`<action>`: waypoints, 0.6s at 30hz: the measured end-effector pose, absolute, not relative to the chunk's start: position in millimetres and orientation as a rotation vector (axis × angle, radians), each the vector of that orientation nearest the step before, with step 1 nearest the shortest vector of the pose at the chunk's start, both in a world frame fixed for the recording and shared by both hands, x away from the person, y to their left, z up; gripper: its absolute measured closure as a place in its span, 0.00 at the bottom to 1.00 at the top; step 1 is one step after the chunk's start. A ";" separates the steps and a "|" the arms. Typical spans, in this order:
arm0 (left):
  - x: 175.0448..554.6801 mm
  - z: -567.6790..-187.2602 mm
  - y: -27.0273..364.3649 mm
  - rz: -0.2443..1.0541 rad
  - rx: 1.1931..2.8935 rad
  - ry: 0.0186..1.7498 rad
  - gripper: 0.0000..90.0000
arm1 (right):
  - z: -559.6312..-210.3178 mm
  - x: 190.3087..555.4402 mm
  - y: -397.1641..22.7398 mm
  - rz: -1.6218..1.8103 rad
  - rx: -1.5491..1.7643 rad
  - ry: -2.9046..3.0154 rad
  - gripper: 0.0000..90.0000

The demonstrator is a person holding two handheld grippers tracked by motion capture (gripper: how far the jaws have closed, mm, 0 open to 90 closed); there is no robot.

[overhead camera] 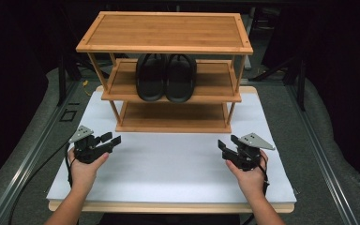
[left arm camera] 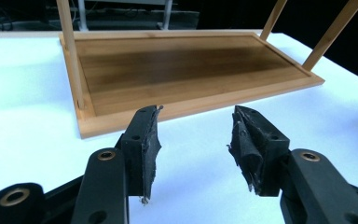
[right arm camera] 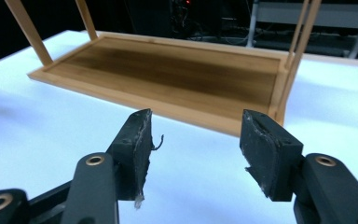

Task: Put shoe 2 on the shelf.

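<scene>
High view: we hold the left gripper and right gripper open and empty, low before the rack. Its slippers, seemingly one pair, need level reaches.

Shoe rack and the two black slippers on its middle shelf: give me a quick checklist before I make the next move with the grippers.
1. Left gripper open, nothing between the jaws: ok.
2. Right gripper open, nothing between the jaws: ok.
3. Black slippers lying side by side on the middle shelf: ok.
4. Bottom shelf bare in both gripper views, free for placing: ok.
5. White tabletop between the grippers and the rack free of obstacles: ok.
6. Headroom above the slippers under the top shelf for a jaw to enter: cannot tell.
</scene>
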State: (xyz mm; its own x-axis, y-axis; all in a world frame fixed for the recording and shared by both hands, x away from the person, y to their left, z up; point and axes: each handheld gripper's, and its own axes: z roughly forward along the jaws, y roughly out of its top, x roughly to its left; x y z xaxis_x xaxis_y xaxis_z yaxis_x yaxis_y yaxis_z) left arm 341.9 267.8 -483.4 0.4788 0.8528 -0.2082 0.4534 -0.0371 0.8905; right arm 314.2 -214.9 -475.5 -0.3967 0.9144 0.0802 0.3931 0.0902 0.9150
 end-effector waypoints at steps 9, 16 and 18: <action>345.7 -502.5 264.4 0.482 1.724 1.149 0.56 | -506.3 315.0 -216.6 1.187 1.308 1.896 0.49; 349.0 -516.5 252.4 0.442 1.795 1.142 0.55 | -517.0 320.8 -208.0 1.161 1.300 1.963 0.49; 349.7 -519.8 249.0 0.434 1.815 1.139 0.55 | -519.4 322.2 -206.2 1.165 1.296 1.976 0.48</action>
